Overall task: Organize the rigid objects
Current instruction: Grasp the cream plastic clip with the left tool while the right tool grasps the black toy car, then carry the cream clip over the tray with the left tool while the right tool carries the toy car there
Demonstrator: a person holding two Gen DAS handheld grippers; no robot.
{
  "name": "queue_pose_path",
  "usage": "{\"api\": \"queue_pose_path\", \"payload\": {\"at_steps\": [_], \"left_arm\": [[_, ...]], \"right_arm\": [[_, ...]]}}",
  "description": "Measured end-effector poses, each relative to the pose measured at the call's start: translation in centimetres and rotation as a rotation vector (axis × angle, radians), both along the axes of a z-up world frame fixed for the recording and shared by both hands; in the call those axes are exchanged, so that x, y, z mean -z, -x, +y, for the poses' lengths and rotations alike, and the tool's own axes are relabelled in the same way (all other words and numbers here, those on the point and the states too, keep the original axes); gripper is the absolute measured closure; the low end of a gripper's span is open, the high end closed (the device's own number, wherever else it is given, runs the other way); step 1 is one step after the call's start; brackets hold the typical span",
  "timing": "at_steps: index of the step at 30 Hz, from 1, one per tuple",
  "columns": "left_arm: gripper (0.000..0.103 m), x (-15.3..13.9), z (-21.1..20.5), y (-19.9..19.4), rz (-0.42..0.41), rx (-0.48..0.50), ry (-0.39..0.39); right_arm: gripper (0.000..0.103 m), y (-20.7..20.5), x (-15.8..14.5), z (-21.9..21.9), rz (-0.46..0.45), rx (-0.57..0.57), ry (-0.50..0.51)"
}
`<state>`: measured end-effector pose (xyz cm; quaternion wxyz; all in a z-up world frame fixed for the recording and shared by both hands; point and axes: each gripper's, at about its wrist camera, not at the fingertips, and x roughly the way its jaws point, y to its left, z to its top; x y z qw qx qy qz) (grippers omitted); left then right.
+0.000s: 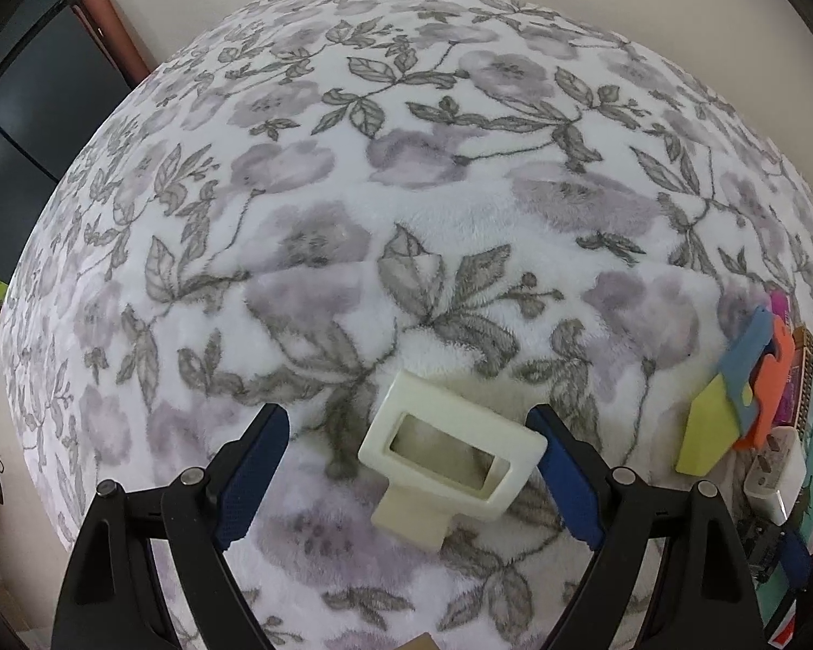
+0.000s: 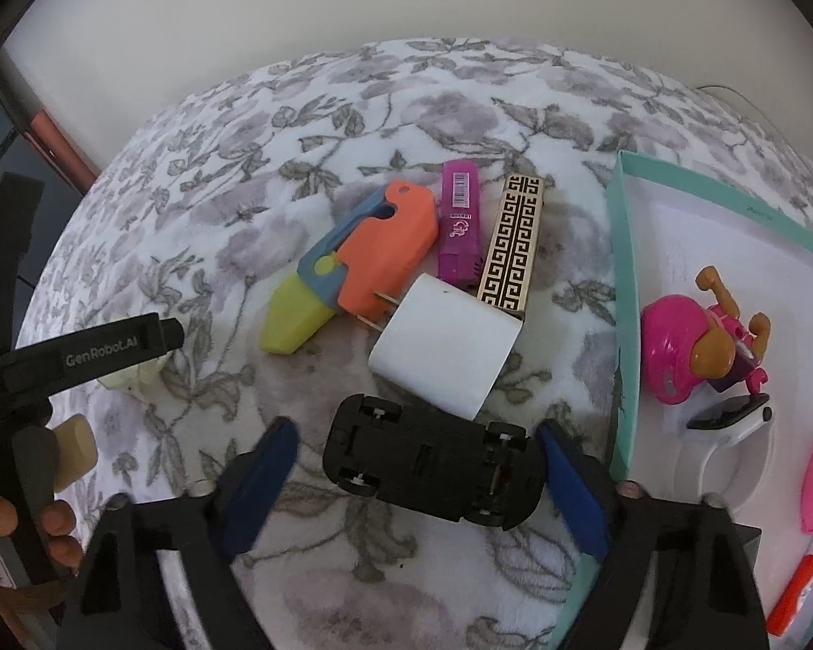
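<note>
Toy car (image 2: 431,457) upturned, lengthwise between jaws

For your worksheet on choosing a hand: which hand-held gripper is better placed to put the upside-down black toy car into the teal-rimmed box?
Right. The right hand-held gripper already straddles the upside-down black toy car, and the teal-rimmed box lies just beside it. The left hand-held gripper is around a cream plastic frame.

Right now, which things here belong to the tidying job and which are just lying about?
Job: toy car, white charger, cream holder, orange toy knife, purple highlighter, patterned bar, teal box.
Lying about: floral blanket.
</note>
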<state>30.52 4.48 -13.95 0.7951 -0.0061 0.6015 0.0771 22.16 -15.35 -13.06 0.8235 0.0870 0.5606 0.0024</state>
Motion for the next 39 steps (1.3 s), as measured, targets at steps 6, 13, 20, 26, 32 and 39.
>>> {"api": "queue_pose_path", "payload": {"at_steps": [6,13,20,26,32,39], "left_arm": [[0.014,0.6,0.1,-0.4,-0.016,-0.009,0.023],[0.035,0.4,-0.4,-0.6,-0.020,-0.002,0.037],[0.043,-0.4,-1.3,-0.1,-0.028,0.007,0.039],[0.043,-1.7,-0.7,0.4,-0.041,-0.012,0.040],[0.043,-4.0,-0.4,0.9,-0.089,-0.019,0.032],[0.043,-8.5,-0.5,2.2,-0.176,-0.020,-0.008]], "right_arm": [[0.025,-0.2,0.2,0.0,0.005,0.003,0.017],[0.025,0.1,0.1,-0.2,0.004,-0.004,0.017],[0.025,0.2,0.1,0.0,0.004,-0.004,0.014],[0.025,0.3,0.0,-0.3,0.004,0.006,-0.009],[0.025,0.6,-1.0,-1.0,-0.007,0.027,-0.030],[0.025,1.7,-4.9,-2.7,-0.084,0.076,-0.075]]}}
